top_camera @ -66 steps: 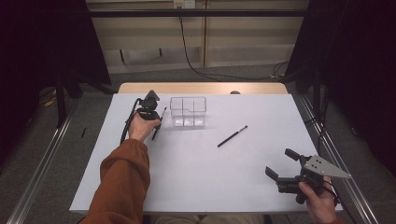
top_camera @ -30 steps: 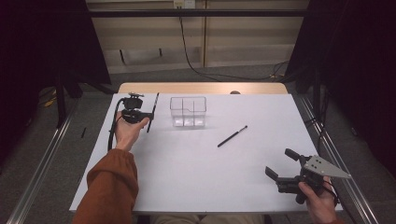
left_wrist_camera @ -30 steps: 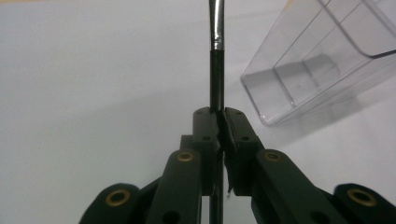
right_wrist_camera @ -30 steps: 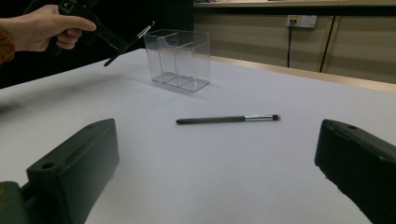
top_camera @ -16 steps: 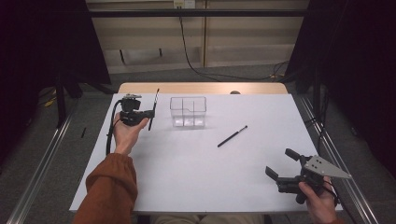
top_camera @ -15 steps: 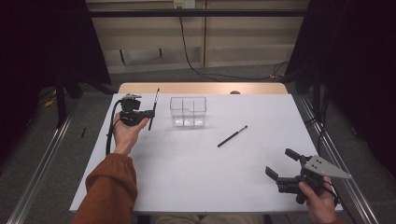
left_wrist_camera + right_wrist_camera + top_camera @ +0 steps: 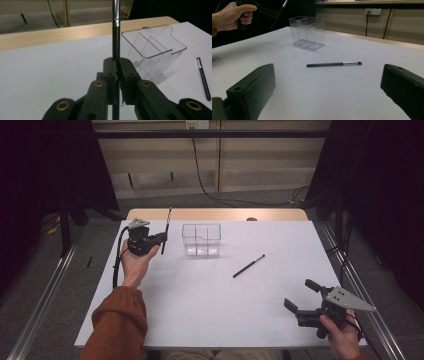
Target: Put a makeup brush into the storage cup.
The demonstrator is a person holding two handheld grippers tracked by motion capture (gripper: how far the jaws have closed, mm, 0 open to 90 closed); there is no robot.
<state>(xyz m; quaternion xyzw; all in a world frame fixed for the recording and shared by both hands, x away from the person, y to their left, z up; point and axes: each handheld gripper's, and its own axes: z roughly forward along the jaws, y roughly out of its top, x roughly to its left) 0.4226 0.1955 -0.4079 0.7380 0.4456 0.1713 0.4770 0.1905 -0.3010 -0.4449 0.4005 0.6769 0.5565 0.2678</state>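
My left gripper is shut on a thin black brush, which stands nearly upright above the table, just left of a clear divided box. In the left gripper view the pads pinch the brush's handle, with the box behind and to the right. A second brush lies flat on the white sheet, right of the box. My right gripper hovers open at the near right corner. Its view looks at that loose brush between wide jaws, with the box beyond.
The white sheet covers most of the wooden table. Metal rails run along both sides of the table. A black cable trails from the left gripper. Dark curtains flank the table.
Since the earliest frame my left gripper has shifted left, away from the box, and turned so the brush stands up. Over the last second it barely moved. The right gripper stayed put.
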